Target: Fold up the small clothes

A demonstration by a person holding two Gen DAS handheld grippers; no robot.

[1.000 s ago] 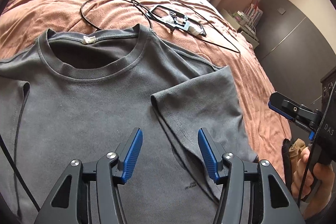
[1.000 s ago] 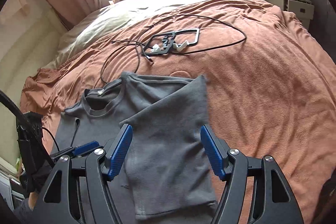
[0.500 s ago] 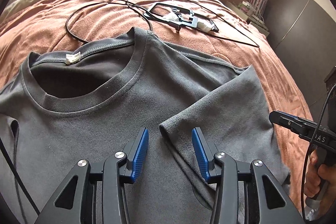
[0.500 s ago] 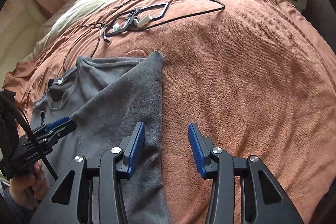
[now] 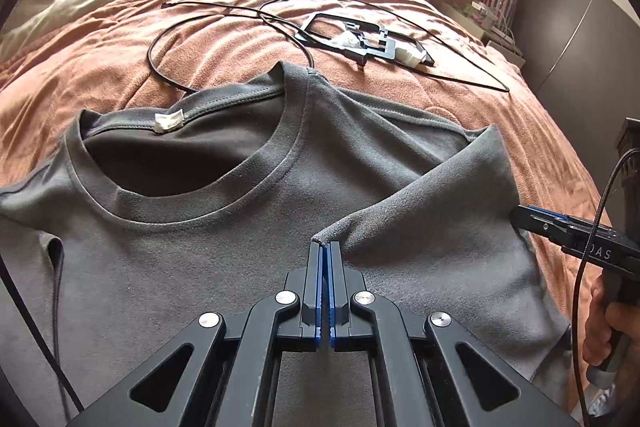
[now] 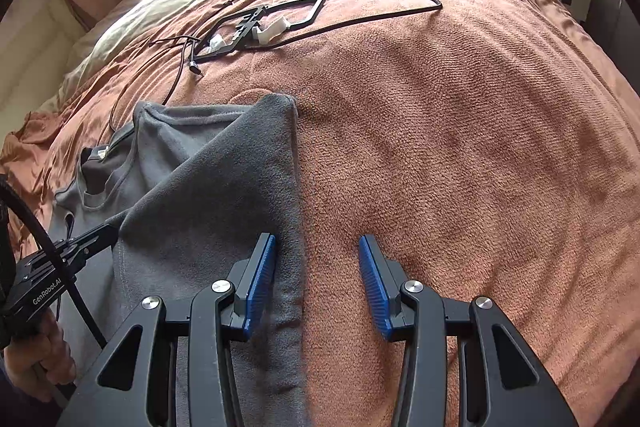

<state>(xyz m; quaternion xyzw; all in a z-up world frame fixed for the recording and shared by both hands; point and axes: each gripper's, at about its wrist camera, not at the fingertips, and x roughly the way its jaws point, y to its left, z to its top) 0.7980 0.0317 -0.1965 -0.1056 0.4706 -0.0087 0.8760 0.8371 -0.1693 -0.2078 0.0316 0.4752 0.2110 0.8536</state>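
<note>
T-shirt lies flat on the bed; it is soft and light. Your left gripper pinches the folded sleeve corner, your right gripper stands open; grasp the hems.

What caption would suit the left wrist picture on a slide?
The left claw pinches the folded sleeve corner of a grey T-shirt spread on a brown bedspread.

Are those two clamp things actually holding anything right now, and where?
The left gripper pinches the T-shirt at the folded-over sleeve's hem corner. The right gripper is open, holding nothing.
</note>
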